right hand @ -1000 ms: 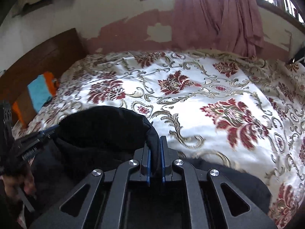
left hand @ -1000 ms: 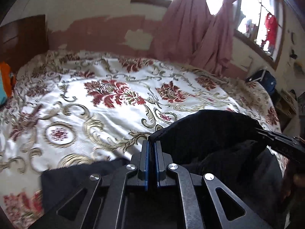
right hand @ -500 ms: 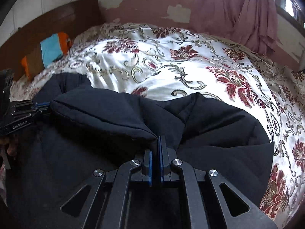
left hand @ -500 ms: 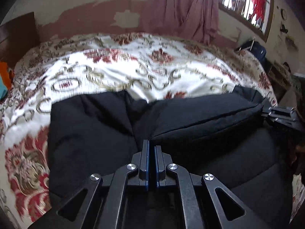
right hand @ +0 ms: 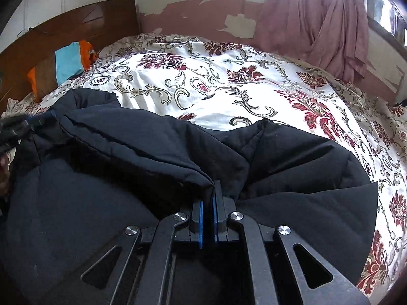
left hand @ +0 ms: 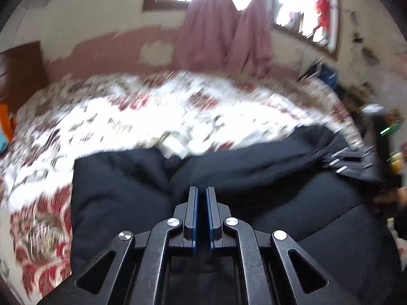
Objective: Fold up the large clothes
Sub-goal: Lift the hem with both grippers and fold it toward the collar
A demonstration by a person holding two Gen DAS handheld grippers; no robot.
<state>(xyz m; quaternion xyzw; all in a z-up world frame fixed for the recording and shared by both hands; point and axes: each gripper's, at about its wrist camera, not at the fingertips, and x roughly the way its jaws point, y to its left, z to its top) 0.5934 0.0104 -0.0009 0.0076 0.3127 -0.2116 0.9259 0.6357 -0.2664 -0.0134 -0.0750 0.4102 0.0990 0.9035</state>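
A black padded coat [right hand: 106, 203] lies on the bed [right hand: 229, 94] under both tongs. Right tongs [right hand: 209, 198] and left tongs [left hand: 201, 198] each pinch its folded-over edge; next, I judge, lay the fold flat and release.

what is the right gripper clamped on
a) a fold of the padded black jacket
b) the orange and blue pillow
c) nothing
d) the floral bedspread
a: in the right wrist view the right gripper is shut on a thick folded edge of the padded black jacket lying on the floral bedspread.
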